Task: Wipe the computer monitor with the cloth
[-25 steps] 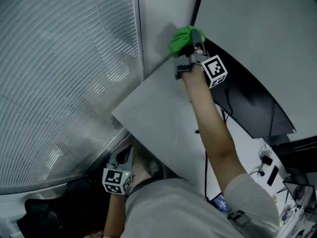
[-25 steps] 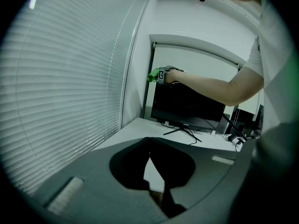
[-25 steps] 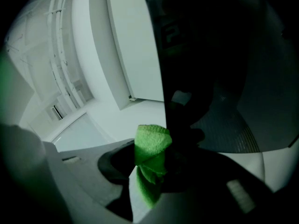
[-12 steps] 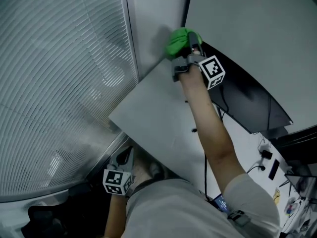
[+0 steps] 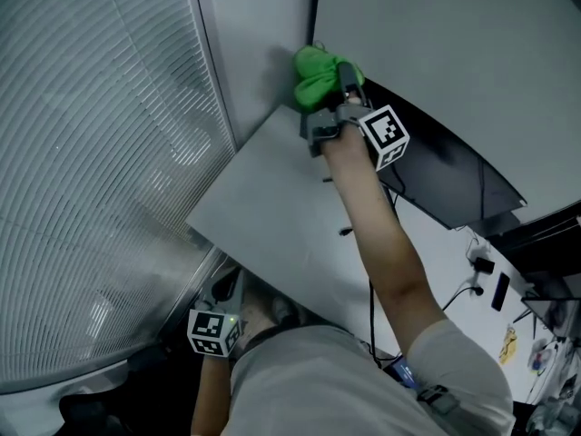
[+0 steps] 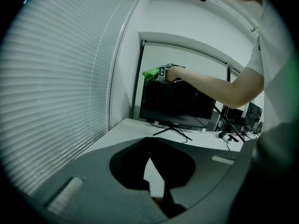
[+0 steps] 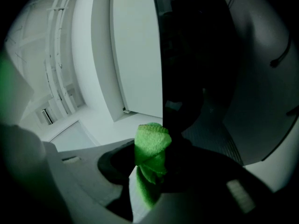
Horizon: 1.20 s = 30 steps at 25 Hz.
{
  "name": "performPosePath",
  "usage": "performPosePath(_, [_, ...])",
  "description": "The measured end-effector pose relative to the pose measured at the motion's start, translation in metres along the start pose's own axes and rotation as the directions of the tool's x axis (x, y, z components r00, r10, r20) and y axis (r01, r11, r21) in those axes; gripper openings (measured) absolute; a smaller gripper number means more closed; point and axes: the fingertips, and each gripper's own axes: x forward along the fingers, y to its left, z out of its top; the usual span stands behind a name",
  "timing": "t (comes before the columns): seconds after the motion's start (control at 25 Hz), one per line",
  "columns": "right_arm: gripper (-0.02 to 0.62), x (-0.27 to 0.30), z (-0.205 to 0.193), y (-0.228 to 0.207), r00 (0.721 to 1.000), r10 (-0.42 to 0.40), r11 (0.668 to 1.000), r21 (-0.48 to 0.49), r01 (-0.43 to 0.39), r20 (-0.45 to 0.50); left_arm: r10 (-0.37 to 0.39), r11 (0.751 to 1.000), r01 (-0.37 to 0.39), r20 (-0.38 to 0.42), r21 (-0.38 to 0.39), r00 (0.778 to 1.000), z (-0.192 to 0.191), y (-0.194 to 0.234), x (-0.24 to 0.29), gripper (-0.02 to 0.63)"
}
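- Spanning the whole left of the head view, slatted window blinds (image 5: 100, 153) run down toward the table edge.
- White table (image 5: 272, 216) lies below the blinds and carries the monitor; its top is bare near the window side.
- Pale panel (image 5: 454, 44) stands behind the monitor and rises above it.
- Computer monitor (image 5: 445, 184), with its screen dark, stands upright on a thin splayed stand (image 6: 172, 129) toward the back of the table.
- Person's right arm (image 5: 381, 243), bare below a short pale sleeve, is stretched out to the monitor's top edge.
- Right hand-held gripper (image 5: 338, 89) is held up at the monitor's upper left corner, marker cube facing the head camera. Its own view shows the jaws clamped on the cloth, with the dark edge of the screen just beside them.
- Green cloth (image 5: 318, 73), bunched, sticks out past the jaw tips and sits at that upper left corner of the monitor; the left gripper view shows it right on the corner (image 6: 150, 73).
- Left hand-held gripper (image 5: 227, 287) hangs low beside the person's body, well apart from the monitor. Its jaw tips meet, with nothing between them and only table surface showing past them.
- Cables and small plugs (image 5: 481, 275) lie on the table to the right of the monitor, too small to tell apart.
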Motion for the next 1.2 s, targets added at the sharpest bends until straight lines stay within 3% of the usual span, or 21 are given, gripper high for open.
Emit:
performPosePath(0.4, [0.127,-0.049,0.047,-0.004,0.997,-0.042,0.999,-0.023,0.043,0.065,-0.107,0.994,0.107,0.002,0.03,0.994,-0.005,-0.026,0.026,0.009])
performPosePath(0.56, [0.127,-0.071,0.085,-0.001,0.993,-0.067,0.997,-0.023,0.07,0.102,-0.155,0.986,0.156,-0.015,0.054,0.988,0.008,-0.051,0.038,0.009])
performPosePath(1.0, [0.127,-0.144,0.157,0.009,0.976,-0.102,0.994,-0.019,0.108,0.191,-0.287,0.953,0.289,-0.031,0.097,0.957,0.014,-0.111,0.059,0.009])
performPosePath(1.2, [0.127,-0.195,0.214,0.003,0.963,-0.119,0.992,-0.012,0.126,0.242,-0.337,0.932,0.341,-0.054,0.121,0.94,0.005,-0.165,0.073,0.009])
